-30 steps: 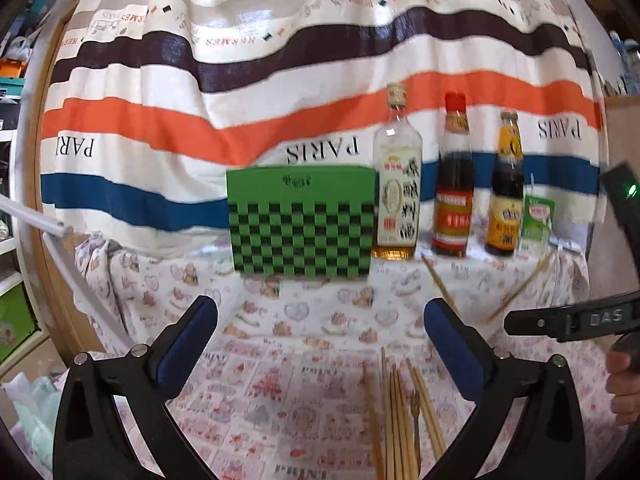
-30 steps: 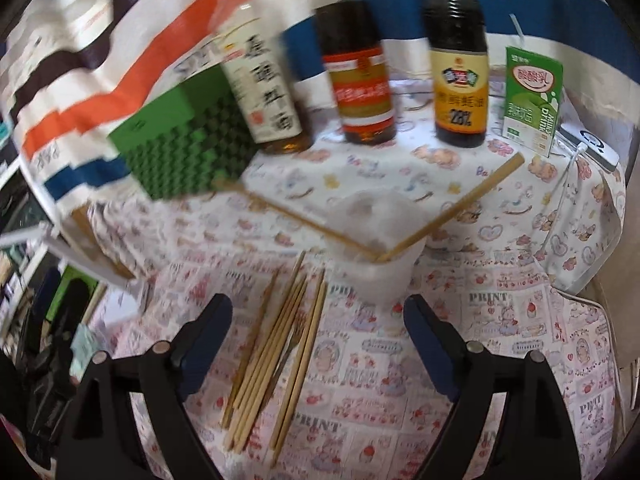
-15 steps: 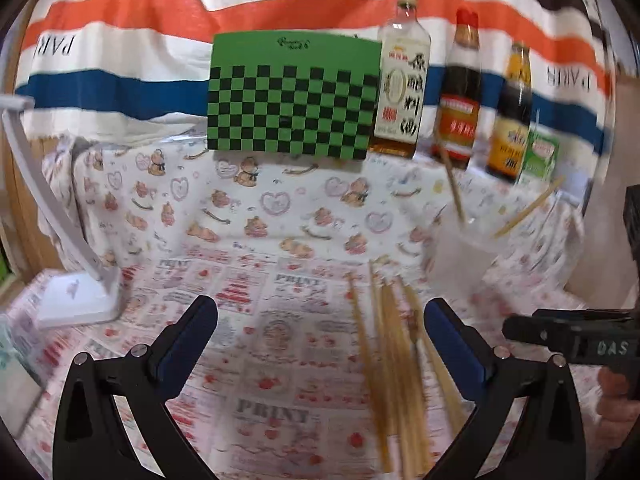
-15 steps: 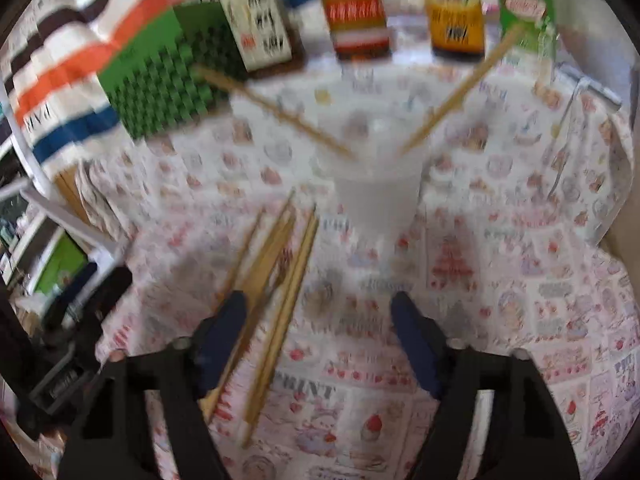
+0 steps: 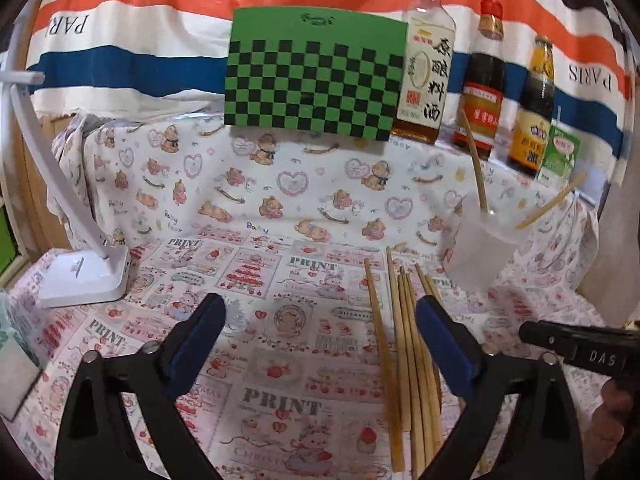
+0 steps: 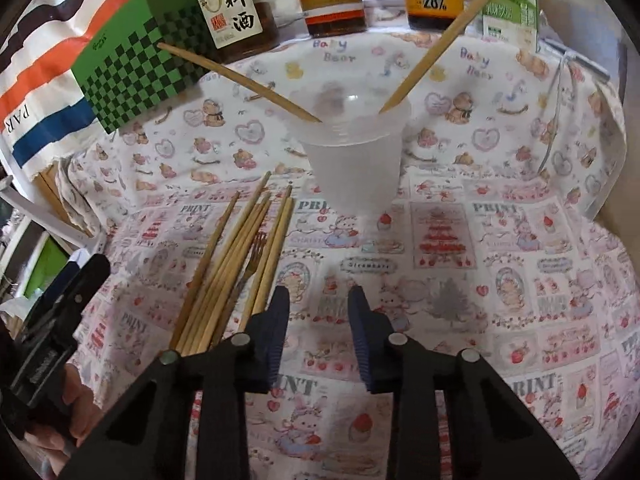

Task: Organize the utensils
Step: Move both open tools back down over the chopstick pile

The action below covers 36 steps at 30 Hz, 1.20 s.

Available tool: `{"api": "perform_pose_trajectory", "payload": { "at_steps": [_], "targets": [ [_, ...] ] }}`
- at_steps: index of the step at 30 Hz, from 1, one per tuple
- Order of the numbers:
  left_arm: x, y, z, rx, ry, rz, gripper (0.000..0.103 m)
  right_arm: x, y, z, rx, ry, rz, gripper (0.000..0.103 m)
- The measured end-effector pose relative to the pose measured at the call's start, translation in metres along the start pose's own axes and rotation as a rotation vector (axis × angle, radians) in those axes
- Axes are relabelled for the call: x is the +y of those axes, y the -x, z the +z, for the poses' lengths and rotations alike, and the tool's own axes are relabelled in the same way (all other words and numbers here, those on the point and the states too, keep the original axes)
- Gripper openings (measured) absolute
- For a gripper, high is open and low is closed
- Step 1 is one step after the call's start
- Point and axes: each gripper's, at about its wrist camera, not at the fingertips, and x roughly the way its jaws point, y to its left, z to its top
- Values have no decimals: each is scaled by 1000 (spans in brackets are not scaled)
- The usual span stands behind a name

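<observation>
Since the chopsticks (image 6: 236,264) at lower left are thin, stiff and light, pinch one mid-shaft. Right gripper (image 6: 318,330) closes empty; left gripper (image 5: 320,344), wide, narrows on nothing.

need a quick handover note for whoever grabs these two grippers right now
Left gripper: wide, jaws closing a little, nothing between them, above the cloth just left of the loose chopsticks.
Right gripper: jaws closing, nothing between them, just right of the pile.
Cup: upright behind the pile, two chopsticks already leaning in it.
Fork: lying among the loose chopsticks.
Done: two chopsticks in.
Left: the rest of the pile and the fork.
</observation>
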Motion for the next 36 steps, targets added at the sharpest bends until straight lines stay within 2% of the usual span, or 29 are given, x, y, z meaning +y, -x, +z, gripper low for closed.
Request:
{"api": "perform_pose_trajectory", "payload": {
  "at_steps": [4,6,9,11,13,16,18,21,23,27,32,36],
  "targets": [
    [-5,-1,-2,11,-20,0,90,2,1,-1,-25,21,-32,23],
    [-5,1,-1,-7,-19,7,90,3,3,-3,-31,18,-13,23],
    [-1,3,0,-11,-2,-7,90,6,2,-3,-3,24,29,16],
    [4,1,1,11,35,-30,89,10,1,-5,4,40,33,16],
    [9,-3,2,46,60,-46,80,14,-1,-6,19,72,31,16],
    [11,-13,0,112,79,-55,77,20,-6,-8,48,108,36,16],
    [10,-19,-3,153,70,-34,77,23,-9,-11,65,123,42,16],
    [5,-23,-7,160,20,78,77,24,-14,-14,91,122,48,16],
    [6,-19,-6,133,22,88,77,23,-16,-16,105,107,48,25],
    [17,-15,-4,125,65,78,80,23,-21,-18,126,92,56,33],
    [26,-20,-3,145,100,108,84,33,-27,-23,134,147,20,38],
    [21,-18,-3,126,64,151,88,42,-29,-25,129,195,11,41]
  ]
}}
